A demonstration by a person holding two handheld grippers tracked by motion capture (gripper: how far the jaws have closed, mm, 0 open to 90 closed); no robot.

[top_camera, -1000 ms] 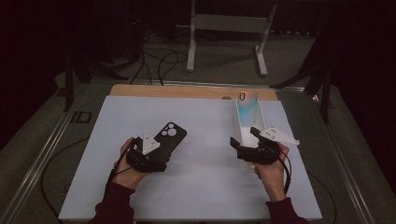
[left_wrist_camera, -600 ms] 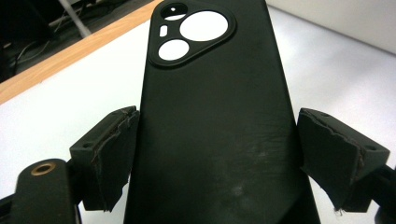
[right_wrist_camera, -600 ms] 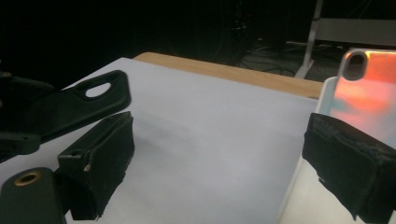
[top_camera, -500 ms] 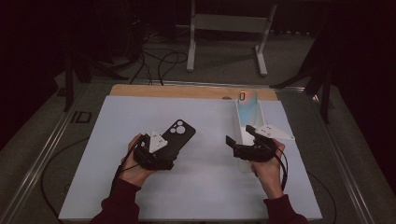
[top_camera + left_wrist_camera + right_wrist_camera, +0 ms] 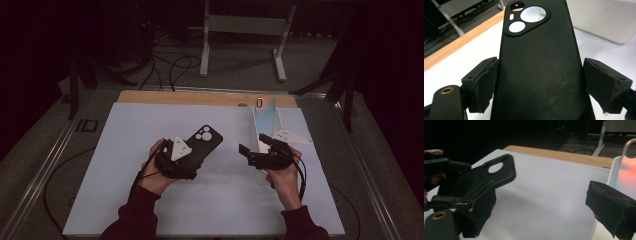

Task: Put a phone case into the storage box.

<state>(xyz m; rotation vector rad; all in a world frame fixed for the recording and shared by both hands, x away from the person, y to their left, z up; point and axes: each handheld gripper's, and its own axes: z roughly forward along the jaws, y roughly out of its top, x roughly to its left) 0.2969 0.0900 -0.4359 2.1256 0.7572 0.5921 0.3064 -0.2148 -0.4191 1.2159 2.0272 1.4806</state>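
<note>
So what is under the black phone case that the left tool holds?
The black phone case sits between the left tool jaws. The white table shows beside it; directly beneath is covered.

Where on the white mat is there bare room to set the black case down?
The white mat is bare left of the black phone case, and between it and the pale phone tray. The right edge, around the right tongs, is crowded.
</note>
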